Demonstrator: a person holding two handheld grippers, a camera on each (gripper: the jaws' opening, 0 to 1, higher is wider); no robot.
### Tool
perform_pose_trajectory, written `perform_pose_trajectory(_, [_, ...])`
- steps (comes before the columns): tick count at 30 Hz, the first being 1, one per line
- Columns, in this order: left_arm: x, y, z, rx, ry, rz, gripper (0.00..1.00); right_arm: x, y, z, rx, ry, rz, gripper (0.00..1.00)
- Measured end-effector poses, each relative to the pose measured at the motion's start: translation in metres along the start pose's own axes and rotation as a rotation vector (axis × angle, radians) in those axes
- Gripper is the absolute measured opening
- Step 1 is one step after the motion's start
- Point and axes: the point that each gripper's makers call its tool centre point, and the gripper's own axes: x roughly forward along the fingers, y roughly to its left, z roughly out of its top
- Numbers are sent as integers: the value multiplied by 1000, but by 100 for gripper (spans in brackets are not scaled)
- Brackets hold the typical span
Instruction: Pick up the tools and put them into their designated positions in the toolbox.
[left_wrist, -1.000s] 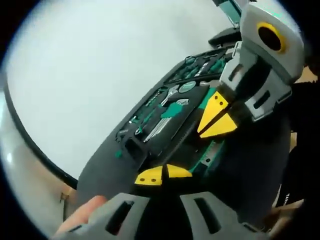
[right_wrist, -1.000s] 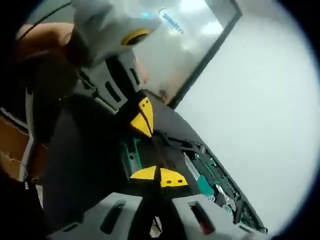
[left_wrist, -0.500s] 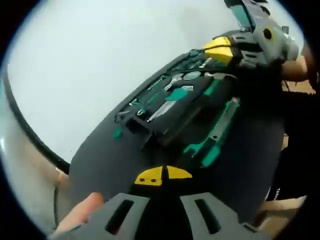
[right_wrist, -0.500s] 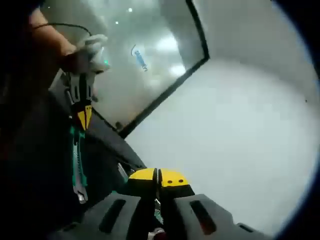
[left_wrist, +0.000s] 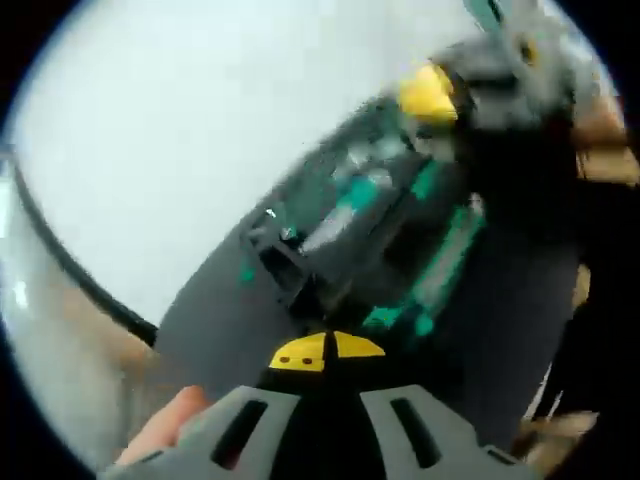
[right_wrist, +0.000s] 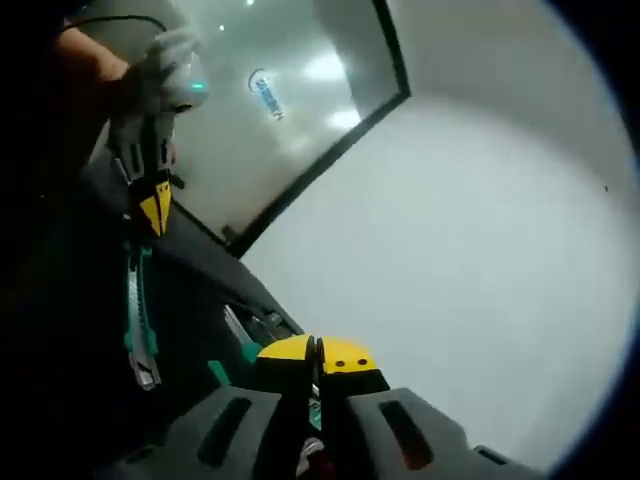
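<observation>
**Status: both grippers closed, green-handled tool lying loose beside toolbox**

1. Left gripper (left_wrist: 326, 351), left gripper view: yellow tips pressed together at bottom centre, no gap visible, nothing seen between them. A person's finger (left_wrist: 160, 432) shows at lower left next to the grey gripper body.

2. Toolbox (left_wrist: 340, 215): open black case on a dark mat (left_wrist: 215, 320), running diagonally from near-left to far-right. Contents blurred; green and silver tools sit in the recesses, individual types not readable.

3. Green-handled tool (left_wrist: 435, 270): long, green/black, lying on the mat just right of the toolbox, roughly parallel to its edge. Outside the case, not held.

4. Right gripper (left_wrist: 430, 92) enters at top right of the left gripper view, yellow tip over the far end of the toolbox. Blur hides any contact w/ contents.

5. Right gripper view: own yellow tips closed tight at bottom centre, no gap. Whether anything is pinched: cannot tell. Left gripper is upper left, tips together, pointing down just above the green-handled tool's far end, not touching.

6. Beyond the mat: white surface (right_wrist: 470, 250).
</observation>
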Motion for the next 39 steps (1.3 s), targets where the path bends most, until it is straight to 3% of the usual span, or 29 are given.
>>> perform_pose_trajectory(1, [2,-2,-4,-31,0,-8,0,1,2,1,0,1,1,0])
perform_pose_trajectory(2, [5,-3,-15,41,67,1,0,6,6,-2,-2,16,12,0])
perform_pose_trajectory(3, [9,-5,-21,90,94,0,0,8,16,-5,0,52,50,0])
perform_pose_trajectory(4, [13,-5,-9,72,3,16,0,5,20,-4,25,72,69,0])
perform_pose_trajectory(5, [11,-16,-11,37,27,-23,0,5,26,1,105,83,77,0])
perform_pose_trajectory(6, [10,-13,-13,17,46,-2,0,7,37,12,214,82,112,0])
perform_pose_trajectory(8, [11,-10,-12,103,22,24,0,20,64,18,336,127,178,0])
perform_pose_trajectory(11, [14,-13,-12,169,16,30,0,35,97,33,201,127,249,0])
perform_pose_trajectory(13, [16,-11,-13,159,26,28,0,39,121,30,215,177,308,0])
perform_pose_trajectory(15, [16,-10,-14,158,30,25,0,39,132,20,149,216,320,0])
perform_pose_trajectory(16, [18,-9,-16,146,37,19,0,39,130,26,121,184,318,0])
perform_pose_trajectory(17, [19,-11,-19,135,50,12,0,39,130,25,157,192,315,0])
perform_pose_trajectory(18, [23,-16,-31,135,105,-14,0,38,136,23,207,215,358,0])
perform_pose_trajectory(19, [26,-11,-26,186,45,39,0,34,134,19,237,255,367,0])
perform_pose_trajectory(20, [23,-13,-32,174,70,20,0,37,131,24,204,228,358,0])
perform_pose_trajectory(23, [26,-13,-23,180,42,50,0,35,131,25,179,230,349,0])
perform_pose_trajectory(24, [27,-12,-20,141,27,64,0,34,130,24,195,231,350,0])
perform_pose_trajectory(25, [27,-10,-22,85,23,71,0,32,130,25,267,208,386,0])
perform_pose_trajectory(26, [26,-6,-23,85,36,72,0,26,123,21,270,218,417,0])
perform_pose_trajectory(27, [21,-5,-25,67,66,77,0,25,93,14,296,228,302,0])
perform_pose_trajectory(28, [15,1,-24,30,74,115,0,22,56,29,296,74,211,0])
perform_pose_trajectory(29, [10,11,-13,-9,9,167,0,10,28,35,315,-6,160,0])
perform_pose_trajectory(30, [3,22,-3,-88,-83,219,0,-1,3,28,334,-12,105,0])
perform_pose_trajectory(31, [1,27,8,-163,-189,212,0,-8,-12,21,314,-5,77,0])
perform_pose_trajectory(32, [-3,40,9,-217,-252,251,5,-17,-31,11,265,1,49,0])
perform_pose_trajectory(33, [-14,59,7,-254,-320,334,10,-24,-48,2,208,-19,19,1])
perform_pose_trajectory(35, [-14,84,-18,-421,-371,398,13,-36,-76,-20,89,-20,-30,7])
perform_pose_trajectory(37, [-13,106,-45,-526,-365,459,15,-50,-88,-43,-27,17,-42,7])
perform_pose_trajectory(39, [-16,123,-68,-639,-359,503,16,-65,-95,-48,-119,16,-102,7])
